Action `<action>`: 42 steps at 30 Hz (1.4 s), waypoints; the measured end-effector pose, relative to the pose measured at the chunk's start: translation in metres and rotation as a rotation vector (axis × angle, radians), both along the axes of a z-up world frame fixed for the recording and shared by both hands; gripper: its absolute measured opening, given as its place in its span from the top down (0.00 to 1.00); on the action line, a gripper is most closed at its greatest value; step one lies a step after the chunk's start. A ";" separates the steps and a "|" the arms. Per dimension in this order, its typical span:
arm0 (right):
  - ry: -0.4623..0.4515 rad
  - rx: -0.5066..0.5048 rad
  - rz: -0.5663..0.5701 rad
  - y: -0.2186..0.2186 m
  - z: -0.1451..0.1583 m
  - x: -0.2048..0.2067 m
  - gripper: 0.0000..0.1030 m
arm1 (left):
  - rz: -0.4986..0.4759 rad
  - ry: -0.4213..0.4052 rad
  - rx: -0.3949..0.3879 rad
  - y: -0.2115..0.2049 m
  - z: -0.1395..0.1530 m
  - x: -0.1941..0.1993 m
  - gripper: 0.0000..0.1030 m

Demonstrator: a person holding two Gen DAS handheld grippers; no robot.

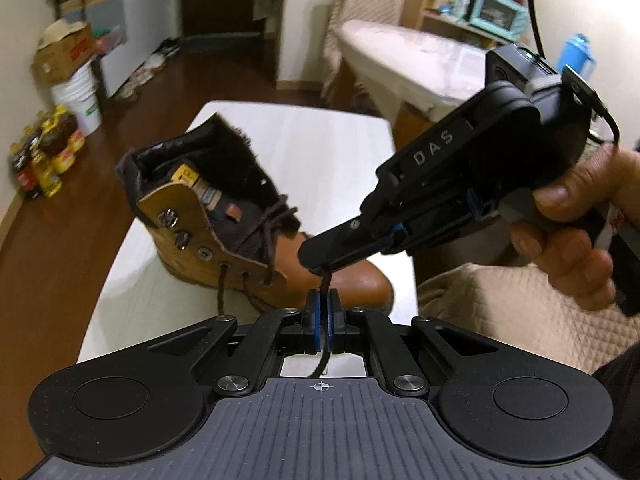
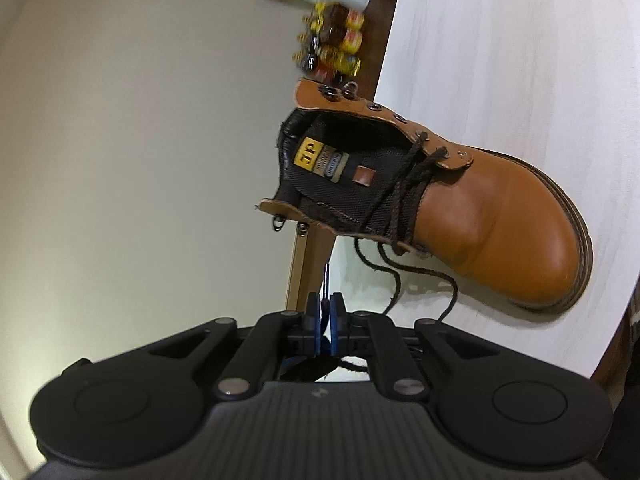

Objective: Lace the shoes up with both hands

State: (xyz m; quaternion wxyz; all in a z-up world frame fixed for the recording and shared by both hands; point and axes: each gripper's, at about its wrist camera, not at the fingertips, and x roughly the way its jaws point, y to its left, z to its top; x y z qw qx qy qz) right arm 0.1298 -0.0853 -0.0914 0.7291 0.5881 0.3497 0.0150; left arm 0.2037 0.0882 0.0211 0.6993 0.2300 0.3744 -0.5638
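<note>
Boot [image 1: 256, 240], tan with dark lace [image 1: 326, 284], sits on a white worktop [image 1: 320, 136] just beyond both hand-held grippers. Left hand-held gripper [image 1: 322, 300] is closed on the lace; right hand-held gripper [image 1: 320, 266] pinches the same lace above it. Wooden floor [image 1: 52, 248], bottles [image 1: 44, 156] and boxes [image 1: 64, 52] surround.

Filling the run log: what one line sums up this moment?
left tool: shut on lace | right tool: pinching same lace | boot: upright on table, partly laced
</note>
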 end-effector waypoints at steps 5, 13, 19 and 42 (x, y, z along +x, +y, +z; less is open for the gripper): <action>-0.020 0.012 0.104 -0.032 -0.004 0.009 0.96 | 0.126 0.022 0.022 -0.023 -0.003 -0.007 0.95; -0.030 0.038 0.181 -0.061 -0.001 0.014 0.96 | 0.161 -0.004 0.010 -0.058 0.004 -0.021 0.88; -0.021 0.036 0.163 -0.067 -0.002 0.014 0.96 | 0.190 0.002 0.010 -0.065 0.003 -0.014 0.97; 0.010 -0.884 0.384 -0.010 0.011 0.092 0.82 | 0.130 -0.282 0.189 -0.097 -0.011 0.020 0.97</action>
